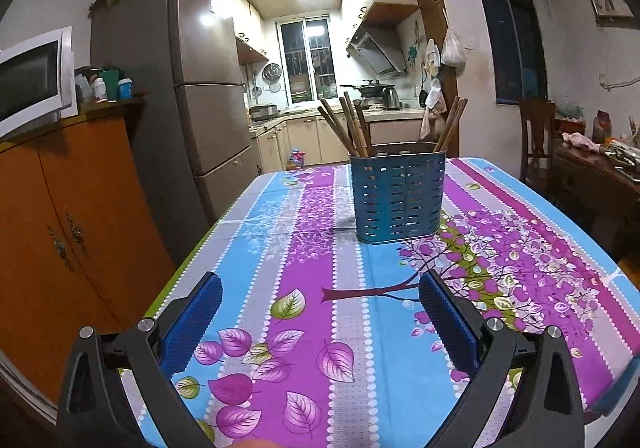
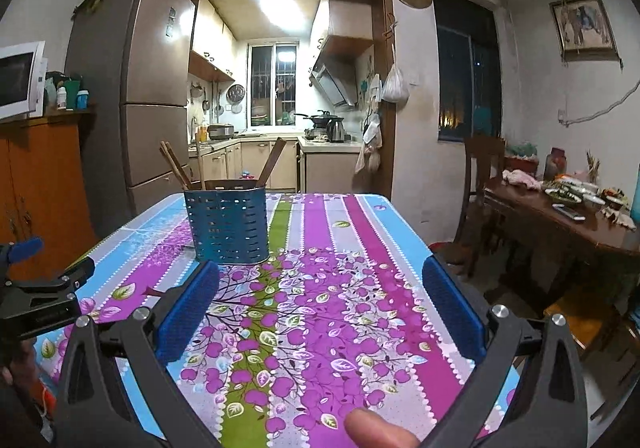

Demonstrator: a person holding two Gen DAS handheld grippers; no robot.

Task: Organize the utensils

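A: Where are the utensils found?

B: Wooden chopsticks [image 1: 348, 128] are seen upright in the blue perforated holder [image 1: 400, 196], which stands on the floral tablecloth [image 1: 304, 288], beyond both grippers. No loose utensil is seen around the holder.

A: And the grippers?

B: The left gripper [image 1: 320, 322] and the right gripper [image 2: 320, 308] are held with fingers spread wide, nothing pinched.

A: How would the sticks handle?

B: They are judged light, stiff and somewhat slippery; a pinch on the upper ends, above the holder's rim, is advised. The holder is likely light and easily tipped.
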